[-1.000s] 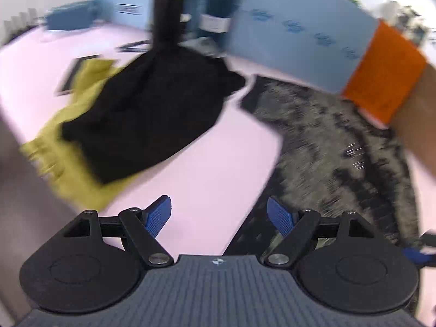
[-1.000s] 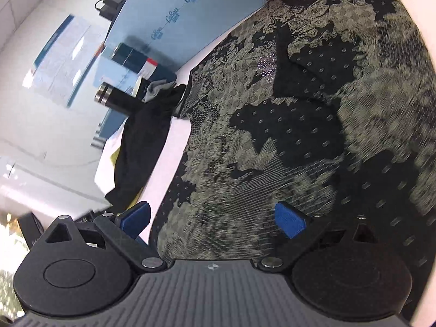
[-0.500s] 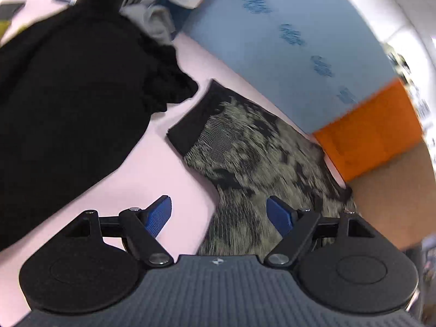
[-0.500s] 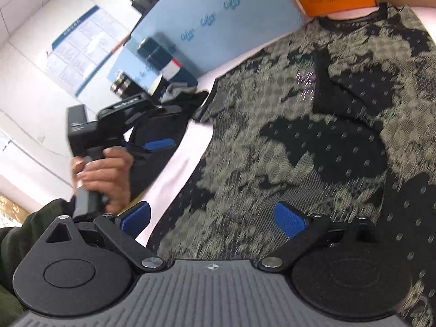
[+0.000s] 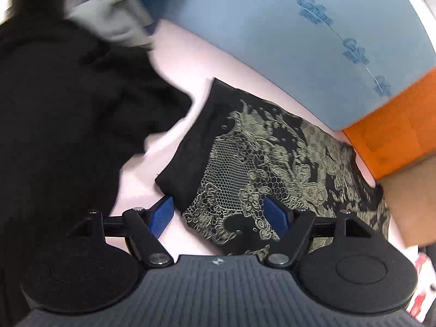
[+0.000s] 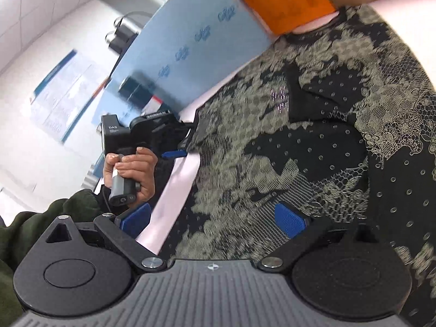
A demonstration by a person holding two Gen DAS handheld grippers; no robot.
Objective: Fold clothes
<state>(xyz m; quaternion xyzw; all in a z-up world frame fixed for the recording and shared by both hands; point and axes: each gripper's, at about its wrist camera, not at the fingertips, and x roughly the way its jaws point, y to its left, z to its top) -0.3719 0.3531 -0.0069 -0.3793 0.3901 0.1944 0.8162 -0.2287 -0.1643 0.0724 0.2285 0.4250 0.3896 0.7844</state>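
A black shirt with a pale lace-like pattern (image 6: 313, 141) lies spread flat on the pink table (image 5: 190, 62). In the left wrist view its sleeve end (image 5: 245, 169) lies straight ahead. My left gripper (image 5: 219, 216) is open, its blue pads straddling the sleeve's lower edge just above the cloth. It also shows in the right wrist view (image 6: 174, 154) at the sleeve. My right gripper (image 6: 212, 218) is open over the shirt's left side edge, holding nothing.
A black garment (image 5: 68, 114) lies heaped left of the sleeve, with a grey cloth (image 5: 114, 19) behind it. A blue board (image 5: 299, 41) and an orange box (image 5: 395, 125) stand along the table's far side.
My left gripper has swung right from the black and yellow garments and closed in on the patterned shirt's sleeve end. My right gripper has stayed over the shirt, shifting slightly.
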